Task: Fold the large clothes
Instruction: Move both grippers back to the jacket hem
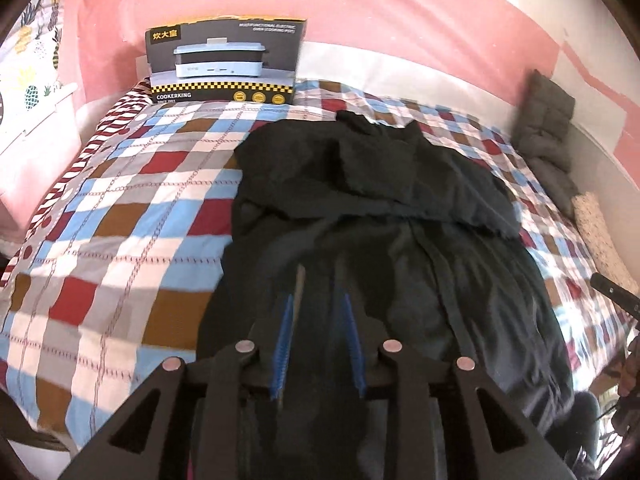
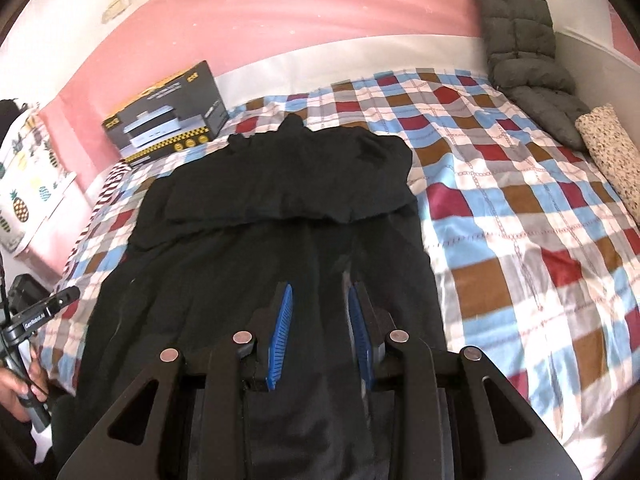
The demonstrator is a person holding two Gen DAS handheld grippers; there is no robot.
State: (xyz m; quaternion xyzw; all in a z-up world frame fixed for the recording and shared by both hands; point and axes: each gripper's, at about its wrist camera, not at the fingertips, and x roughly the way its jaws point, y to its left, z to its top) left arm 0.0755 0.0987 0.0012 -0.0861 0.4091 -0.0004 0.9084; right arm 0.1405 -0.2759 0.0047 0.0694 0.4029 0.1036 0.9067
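Left wrist: my left hand-held gripper [image 1: 318, 300] has its jaws apart, empty, above the black garment [image 1: 380, 208] on the bed [image 1: 120, 208].

Right wrist: my right hand-held gripper [image 2: 320, 292] likewise stands apart. The cloth looks soft and floppy; I'd pinch its near hem corners.

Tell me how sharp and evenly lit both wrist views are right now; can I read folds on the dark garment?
Left wrist view: motion-smeared, claw ghosted, black garment underexposed with faint folds; sun patches on the checked bedspread. Right wrist view: slightly sharper, folded-over edge of the garment readable, bright washout along the pink wall. Both show strong fisheye bending and dark corners.
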